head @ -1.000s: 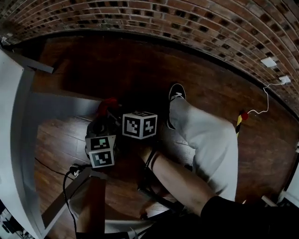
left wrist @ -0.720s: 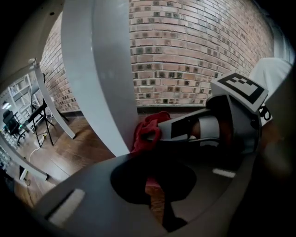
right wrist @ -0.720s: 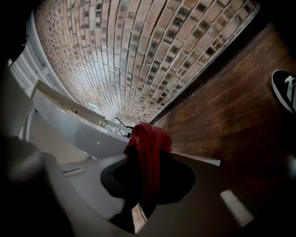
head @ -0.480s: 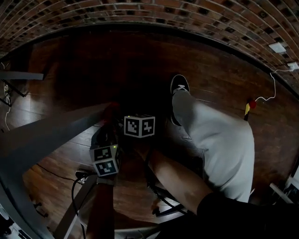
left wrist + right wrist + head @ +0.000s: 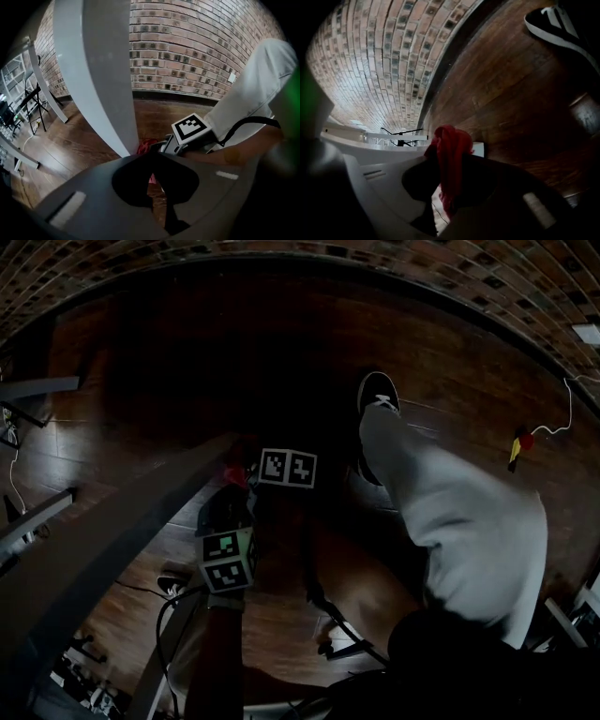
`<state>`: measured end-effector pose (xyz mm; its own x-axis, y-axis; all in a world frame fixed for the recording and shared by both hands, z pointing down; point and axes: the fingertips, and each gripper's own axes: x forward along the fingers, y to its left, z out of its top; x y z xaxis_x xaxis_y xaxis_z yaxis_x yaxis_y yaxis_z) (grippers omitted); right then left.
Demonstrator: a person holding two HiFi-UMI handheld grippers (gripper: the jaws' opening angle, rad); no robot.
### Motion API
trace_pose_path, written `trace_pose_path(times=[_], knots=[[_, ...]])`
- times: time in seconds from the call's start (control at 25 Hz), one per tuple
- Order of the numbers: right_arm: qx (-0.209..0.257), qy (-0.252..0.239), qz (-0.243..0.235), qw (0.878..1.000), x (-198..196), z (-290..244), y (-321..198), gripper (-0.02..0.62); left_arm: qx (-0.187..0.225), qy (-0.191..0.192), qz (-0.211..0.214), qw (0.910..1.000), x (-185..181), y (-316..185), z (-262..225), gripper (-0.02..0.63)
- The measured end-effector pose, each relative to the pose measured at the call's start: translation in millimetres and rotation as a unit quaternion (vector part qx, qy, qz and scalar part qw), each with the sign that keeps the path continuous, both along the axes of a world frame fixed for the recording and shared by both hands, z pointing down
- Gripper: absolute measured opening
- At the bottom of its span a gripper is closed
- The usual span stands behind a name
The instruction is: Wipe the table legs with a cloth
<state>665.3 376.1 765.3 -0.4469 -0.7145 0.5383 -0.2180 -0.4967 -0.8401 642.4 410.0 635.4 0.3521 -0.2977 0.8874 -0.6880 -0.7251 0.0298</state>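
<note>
A grey table leg (image 5: pixel 122 521) slants across the lower left of the head view. Its end reaches down to a red cloth (image 5: pixel 235 473) near the dark wood floor. My right gripper (image 5: pixel 251 474) is shut on the red cloth (image 5: pixel 450 154), which bunches between its jaws beside the pale leg (image 5: pixel 389 164). My left gripper (image 5: pixel 225 502) sits just below, close to the leg. In the left gripper view its dark jaws (image 5: pixel 151 161) meet with nothing between them. Beyond them stand the leg (image 5: pixel 98 70), a bit of cloth (image 5: pixel 146 146) and the right gripper's marker cube (image 5: pixel 192 130).
A person's grey trouser leg (image 5: pixel 450 512) and black shoe (image 5: pixel 377 395) take up the right side. Brick wall (image 5: pixel 469 268) runs along the back. Another table leg (image 5: pixel 37 388) and cables (image 5: pixel 169 592) lie at the left; a cord (image 5: pixel 567 409) trails far right.
The view has swung, and the table leg now fills more of the lower left. Both grippers have stayed at the leg's lower end, the right one still holding the red cloth.
</note>
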Motion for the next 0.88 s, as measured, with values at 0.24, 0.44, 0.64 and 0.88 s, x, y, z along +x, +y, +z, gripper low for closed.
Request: trace_pose_path(times=[0.24, 0.44, 0.64, 0.88], knots=[[-0.019, 0.007, -0.046, 0.999, 0.3, 39.3, -0.7, 0.054, -0.029, -0.02, -0.001, 0.9994, 3.2, 0.3, 30.3, -0.005], [-0.034, 0.055, -0.112, 0.992, 13.3, 64.9, -6.5, 0.054, -0.074, -0.039, -0.03, 0.996, 9.0, 4.9, 61.3, -0.005], [-0.006, 0.059, -0.151, 0.987, 23.6, 67.5, -34.5, 0.055, -0.106, -0.031, -0.049, 0.9927, 22.5, 4.0, 68.7, -0.005], [0.067, 0.056, -0.279, 0.956, -6.2, 31.6, -58.1, 0.052, -0.073, -0.02, -0.03, 0.9967, 31.1, -10.2, 53.3, -0.005]])
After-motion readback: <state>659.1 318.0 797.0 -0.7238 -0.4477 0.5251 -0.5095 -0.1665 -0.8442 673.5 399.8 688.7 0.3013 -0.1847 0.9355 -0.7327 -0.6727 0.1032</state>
